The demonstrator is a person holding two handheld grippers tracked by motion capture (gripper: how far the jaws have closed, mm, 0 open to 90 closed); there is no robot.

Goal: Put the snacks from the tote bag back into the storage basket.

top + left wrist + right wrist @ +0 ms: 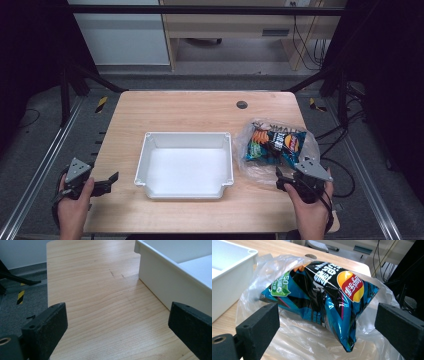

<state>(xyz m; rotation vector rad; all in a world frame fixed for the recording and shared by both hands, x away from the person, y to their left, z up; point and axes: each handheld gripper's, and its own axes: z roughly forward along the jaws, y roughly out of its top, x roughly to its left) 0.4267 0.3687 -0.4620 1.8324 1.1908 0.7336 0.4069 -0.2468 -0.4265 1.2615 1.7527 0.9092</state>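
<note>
- Two black jaws of the right gripper [325, 332] stand wide apart, with nothing pinched between them.
- Just past them lies a chip bag [322, 295] inside a clear plastic bag [294, 340]. The chip bag is black and blue. It has a round red and yellow Lay's badge, turned upside down, and a green patch that reads "50". White letters run across the top, but I cannot read them.
- From the high view, the chip bag [275, 145] sits on the right side of the wooden table [190, 110], just beside the white tray [185, 192]. The right gripper [286, 181] is near the close edge of the plastic bag.
- At the table's left edge, the left gripper [111, 181] points toward the tray. Its jaws are wide apart too, over bare wood.
- Near the far edge of the table is a small dark round hole [242, 104].
</note>
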